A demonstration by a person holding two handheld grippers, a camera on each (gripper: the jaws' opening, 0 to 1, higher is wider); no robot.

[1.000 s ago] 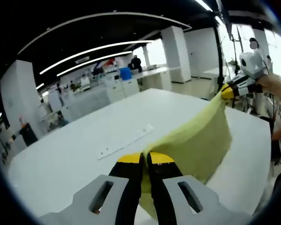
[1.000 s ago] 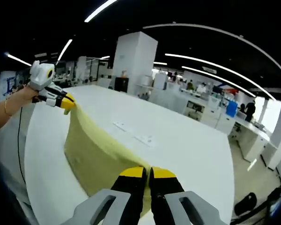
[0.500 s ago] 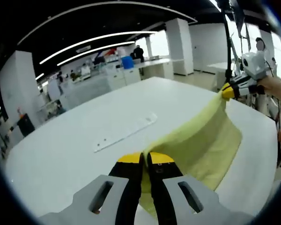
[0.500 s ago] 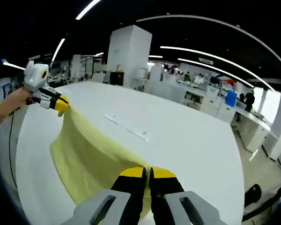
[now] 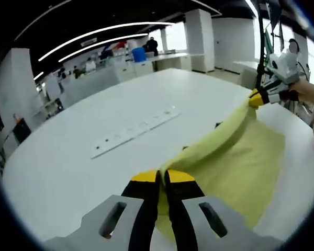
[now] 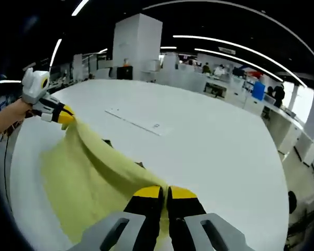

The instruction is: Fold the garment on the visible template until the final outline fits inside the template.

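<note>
- Left tool is clamped tight on the near edge of the yellow garment, its jaws pressed together with cloth between them.
- Across the left gripper view, the right tool pinches the far corner of the same cloth, a hand behind it.
- From the right gripper view, the right tool is likewise closed on the garment's edge, yellow tips together.
- Over at the left of that view, the left tool grips its corner, held by a hand.
- The garment hangs stretched between the two tools, its top edge taut as a ridge, and the rest drapes down onto the white bench.
- A long white strip with small marks lies flat on the bench beyond the cloth, apart from it; the right gripper view shows it too.
- Small dark marks peek out at the cloth's far edge; what they are is unclear.
</note>
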